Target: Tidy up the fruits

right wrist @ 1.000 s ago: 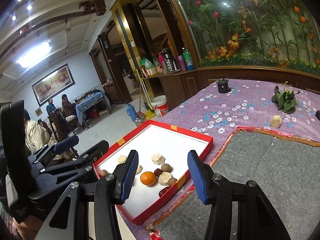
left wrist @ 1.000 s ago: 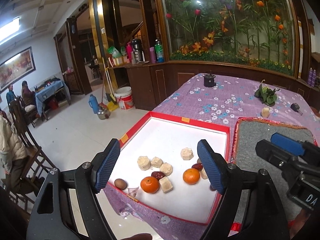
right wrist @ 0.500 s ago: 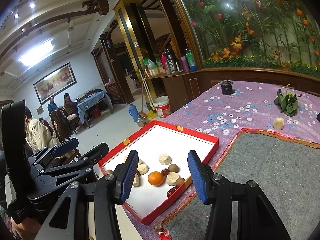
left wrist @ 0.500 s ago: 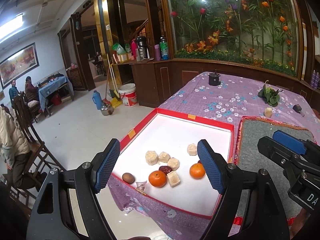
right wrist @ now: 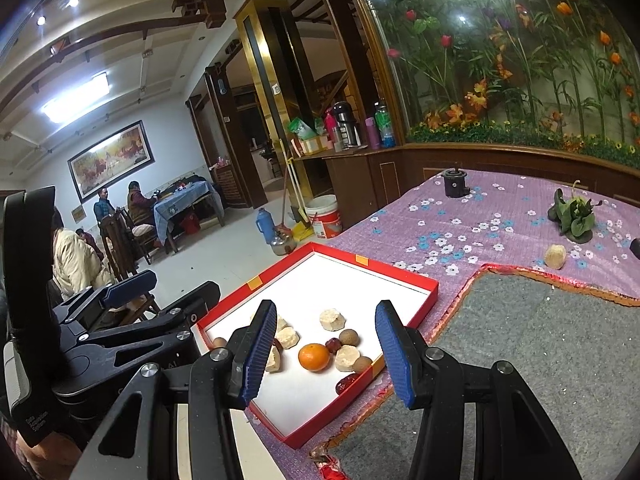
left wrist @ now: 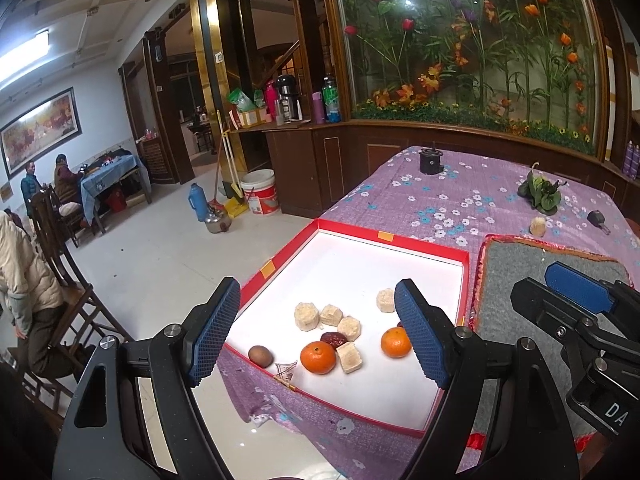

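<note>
A red-rimmed white tray (left wrist: 424, 241) (right wrist: 400, 273) lies on the purple flowered tablecloth. In it are two oranges (left wrist: 318, 357) (left wrist: 395, 342), a dark red date (left wrist: 334, 338), a brown round fruit (left wrist: 260, 355) and several pale cake-like blocks (left wrist: 306, 316). The right wrist view shows one orange (right wrist: 314, 357), a red date (right wrist: 333, 345) and brown round fruits (right wrist: 349, 337). My left gripper (left wrist: 318, 332) is open and empty above the tray's near edge. My right gripper (right wrist: 326, 354) is open and empty, to the right over the tray's corner.
A grey mat (left wrist: 532, 276) (right wrist: 540, 344) lies right of the tray. Farther back on the cloth are a pale block (left wrist: 538, 226), a green leafy vegetable (left wrist: 540, 194) and a black cylinder (left wrist: 431, 162). The table edge drops to the floor at left; people sit there.
Both grippers have drawn back and risen a little, so the tray and fruits look smaller and lower. Both stay open. The fruits have not moved.
</note>
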A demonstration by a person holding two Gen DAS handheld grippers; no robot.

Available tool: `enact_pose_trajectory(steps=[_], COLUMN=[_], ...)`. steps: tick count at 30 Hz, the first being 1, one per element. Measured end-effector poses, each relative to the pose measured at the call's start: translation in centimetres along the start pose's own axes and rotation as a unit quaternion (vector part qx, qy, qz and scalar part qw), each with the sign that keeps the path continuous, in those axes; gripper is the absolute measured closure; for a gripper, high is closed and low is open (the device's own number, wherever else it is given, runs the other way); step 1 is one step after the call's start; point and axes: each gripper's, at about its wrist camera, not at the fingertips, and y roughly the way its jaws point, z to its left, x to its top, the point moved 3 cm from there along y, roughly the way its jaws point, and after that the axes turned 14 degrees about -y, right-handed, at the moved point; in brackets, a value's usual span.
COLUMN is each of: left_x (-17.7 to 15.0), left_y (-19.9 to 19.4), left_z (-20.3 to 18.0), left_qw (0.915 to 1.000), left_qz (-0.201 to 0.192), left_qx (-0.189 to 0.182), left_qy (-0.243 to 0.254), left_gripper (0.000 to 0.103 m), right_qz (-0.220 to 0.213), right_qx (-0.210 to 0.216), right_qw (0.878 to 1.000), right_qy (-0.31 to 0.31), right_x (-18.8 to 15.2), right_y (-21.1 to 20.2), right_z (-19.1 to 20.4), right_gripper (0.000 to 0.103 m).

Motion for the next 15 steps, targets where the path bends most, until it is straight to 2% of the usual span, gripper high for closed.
enact_pose_trajectory(steps=[12, 15], left_x=[-0.1, -0.08], left_y=[-0.25, -0.8], left_z=[-0.14, -0.37], left_qw=[1.0, 0.9996], left_qz=[-0.002, -0.02], left_qx=[-0.01, -0.02], left_qy=[0.0, 0.001], left_gripper=[0.023, 0.023], right_qz=[0.003, 0.002], right_qx=[0.002, 0.002], right_qw=[1.0, 1.0], right_qy=[0.001, 0.003], right_x=[-0.2, -0.19], right_y=[0.24, 0.29], right_z=[0.01, -0.02], right_gripper=[0.054, 0.054])
